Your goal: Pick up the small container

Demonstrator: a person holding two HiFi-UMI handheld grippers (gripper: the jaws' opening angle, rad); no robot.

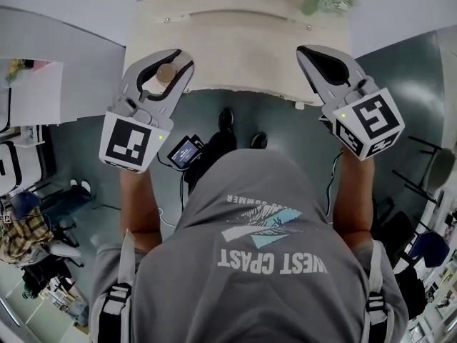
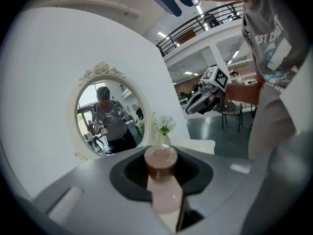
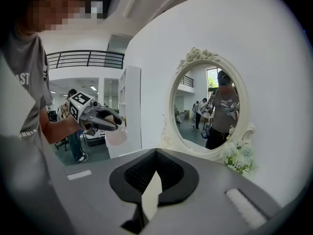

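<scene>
The small container (image 1: pixel 161 77) is a pale pink jar with a brown lid. My left gripper (image 1: pixel 171 63) is shut on it and holds it in the air in front of the dresser's front edge. In the left gripper view the jar (image 2: pixel 161 173) sits between the jaws with its lid pointing away. From the right gripper view the jar (image 3: pixel 116 135) hangs below the left gripper's jaws. My right gripper (image 1: pixel 305 52) is held up at the right, level with the left one, shut with nothing in it (image 3: pixel 156 153).
A white dresser (image 1: pixel 235 48) stands against the wall ahead, with an oval framed mirror (image 3: pixel 210 106) and a small vase of white flowers (image 3: pixel 239 156) on it. Below is a dark floor with the person's shoes and a small screen device (image 1: pixel 186 151).
</scene>
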